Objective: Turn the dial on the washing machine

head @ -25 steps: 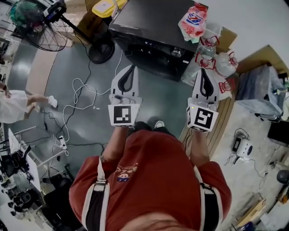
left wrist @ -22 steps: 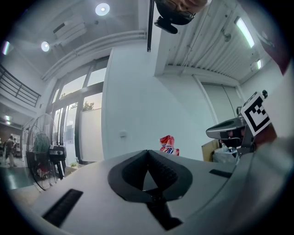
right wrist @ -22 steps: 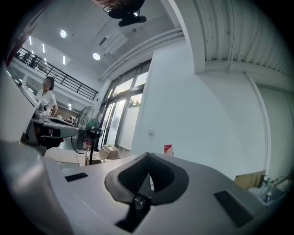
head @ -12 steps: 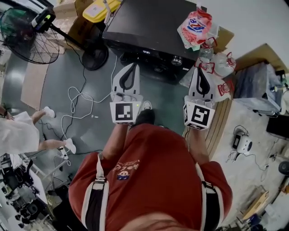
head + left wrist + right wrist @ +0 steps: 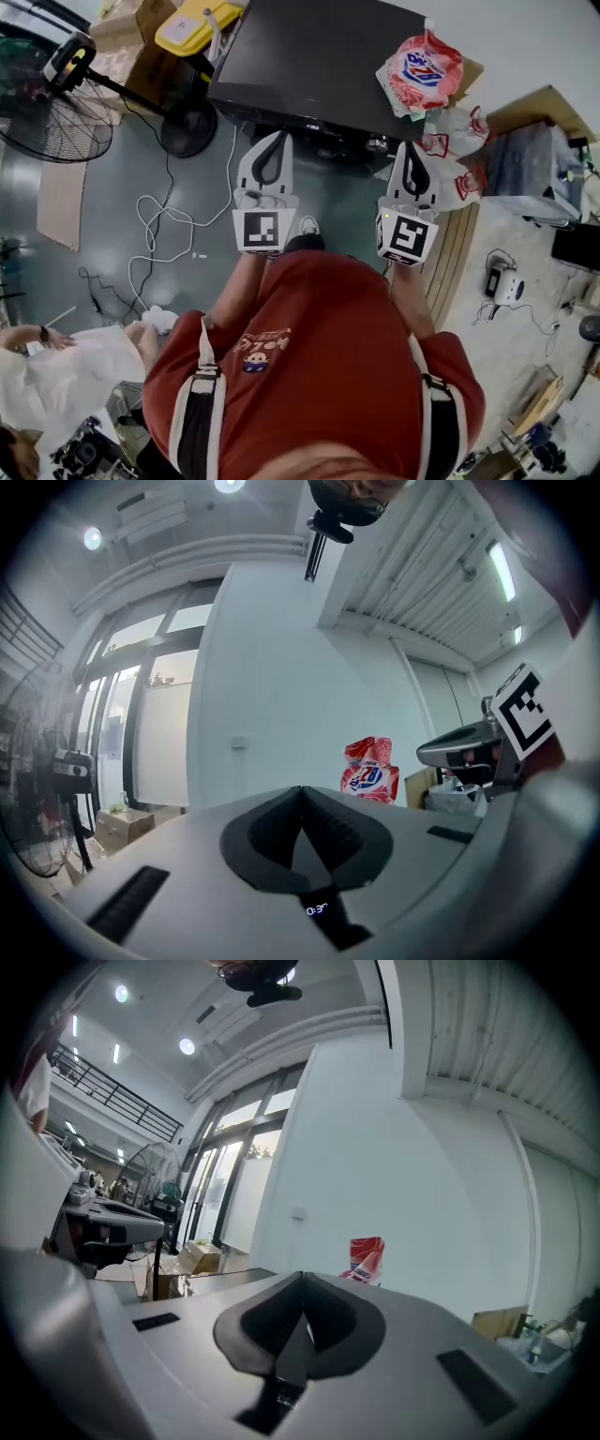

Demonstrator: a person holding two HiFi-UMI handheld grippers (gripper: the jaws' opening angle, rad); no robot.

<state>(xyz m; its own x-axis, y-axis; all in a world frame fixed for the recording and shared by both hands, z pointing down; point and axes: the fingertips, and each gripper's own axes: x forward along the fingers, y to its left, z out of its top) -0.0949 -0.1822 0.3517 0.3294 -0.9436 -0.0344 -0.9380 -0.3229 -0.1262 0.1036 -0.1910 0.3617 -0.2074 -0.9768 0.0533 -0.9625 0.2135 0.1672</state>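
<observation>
Dial [image 5: 378, 143]: silver knob at the right end of the front panel on the black washing machine [image 5: 309, 56], top centre of the head view. Nothing is on it.

Right gripper [image 5: 410, 148]: tips just beside the dial, slightly to its right. The head view doesn't settle whether they touch. Jaws pressed together tip to tip, nothing between them.

Left gripper [image 5: 277, 141]: tips at the left part of the same panel, well apart from the dial. Jaws likewise closed and empty.

Both grippers are held level, side by side, facing the machine's front.

Surroundings:
- Red-and-white detergent bag [image 5: 422, 67] at the right edge of the machine's top.
- Knotted plastic bags [image 5: 453, 141] just right of the right gripper.
- Standing fan [image 5: 56, 112] to the left, its round base near the machine's left front corner.
- Yellow case [image 5: 192, 23] on a cardboard box [image 5: 122, 42] beside the machine.
- White cable [image 5: 164, 220] looped on the floor.
- Second person in white [image 5: 56, 375] at lower left.
</observation>
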